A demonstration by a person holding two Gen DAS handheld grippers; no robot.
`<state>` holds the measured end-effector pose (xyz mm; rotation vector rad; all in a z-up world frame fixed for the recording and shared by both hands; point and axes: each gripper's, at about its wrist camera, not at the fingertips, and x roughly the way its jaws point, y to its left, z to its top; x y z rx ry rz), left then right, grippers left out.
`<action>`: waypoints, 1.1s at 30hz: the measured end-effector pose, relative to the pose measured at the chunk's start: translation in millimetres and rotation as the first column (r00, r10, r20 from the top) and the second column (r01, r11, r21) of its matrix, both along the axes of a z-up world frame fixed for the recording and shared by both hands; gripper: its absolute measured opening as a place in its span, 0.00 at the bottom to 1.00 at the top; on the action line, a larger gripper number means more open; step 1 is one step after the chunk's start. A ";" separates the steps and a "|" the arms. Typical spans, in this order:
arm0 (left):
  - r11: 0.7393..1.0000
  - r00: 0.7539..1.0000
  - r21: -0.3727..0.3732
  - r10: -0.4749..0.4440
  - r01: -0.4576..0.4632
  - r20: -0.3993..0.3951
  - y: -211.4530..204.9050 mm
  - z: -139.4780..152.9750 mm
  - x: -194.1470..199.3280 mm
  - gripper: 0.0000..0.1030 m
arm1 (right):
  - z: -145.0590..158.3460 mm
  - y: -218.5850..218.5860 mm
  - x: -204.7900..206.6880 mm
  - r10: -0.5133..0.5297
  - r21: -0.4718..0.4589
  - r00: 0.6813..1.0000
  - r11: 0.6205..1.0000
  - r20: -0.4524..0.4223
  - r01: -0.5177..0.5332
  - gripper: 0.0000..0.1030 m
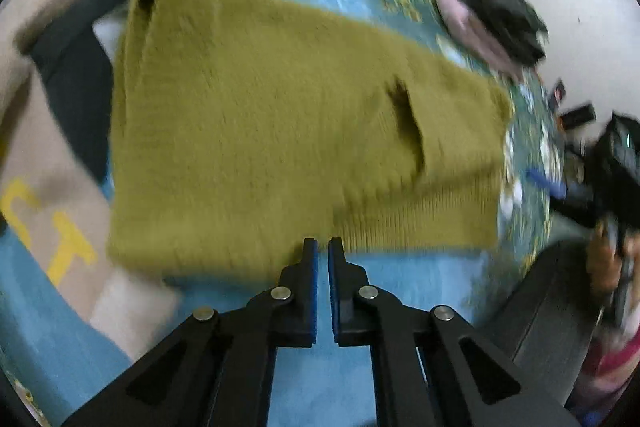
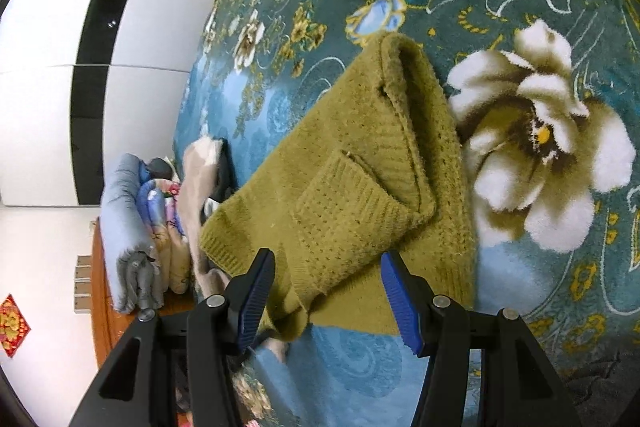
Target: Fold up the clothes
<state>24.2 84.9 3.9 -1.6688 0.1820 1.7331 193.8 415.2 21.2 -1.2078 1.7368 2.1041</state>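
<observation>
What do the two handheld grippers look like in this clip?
Both match: the left gripper and right gripper are matte black linkage frames with triangular cutouts and round silver pivot pins. The jaws carry ribbed blue pads. No cables or markings show. A pink garment shows beside the person's hand.

Even, diffuse indoor light in both views, no hard shadows or glare. Left wrist view is motion-blurred: the mustard sweater (image 1: 280, 131) and far clothes smear, worst at the right edge; only the left gripper (image 1: 323, 247) stays sharp. Right wrist view is crisp, knit texture readable, white wall (image 2: 48, 27) near overexposed. Strong fisheye bending, black corner vignette.
</observation>
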 end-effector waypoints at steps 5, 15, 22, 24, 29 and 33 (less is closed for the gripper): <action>0.999 1.000 0.033 -0.011 0.011 0.003 -3.5 17.2 2.7 0.05 | -4.2 2.3 8.6 -0.033 -0.044 0.999 0.999 -0.033 0.031 0.57; 0.995 0.999 0.099 -0.011 0.015 -0.041 50.1 37.6 -28.5 0.58 | -1.2 4.1 14.1 -0.064 -0.077 0.988 0.996 -0.140 0.054 0.58; 0.995 1.000 0.097 0.001 -0.003 0.029 104.5 9.9 -50.9 0.62 | -9.1 14.3 26.1 -0.166 -0.159 0.963 0.978 -0.212 0.134 0.63; 0.995 0.999 0.096 0.004 -0.009 0.049 120.1 2.0 -57.3 0.60 | -10.6 15.1 26.6 -0.178 -0.167 0.960 0.976 -0.217 0.143 0.65; 0.998 0.999 0.056 -0.029 0.028 0.017 156.1 -9.1 -58.8 0.27 | -11.1 11.6 18.7 -0.139 -0.149 0.969 0.983 -0.204 0.110 0.65; 0.987 0.992 0.116 -0.103 0.111 -0.072 158.8 16.2 -33.2 0.04 | -11.7 10.5 16.3 -0.110 -0.132 0.978 0.987 -0.176 0.087 0.65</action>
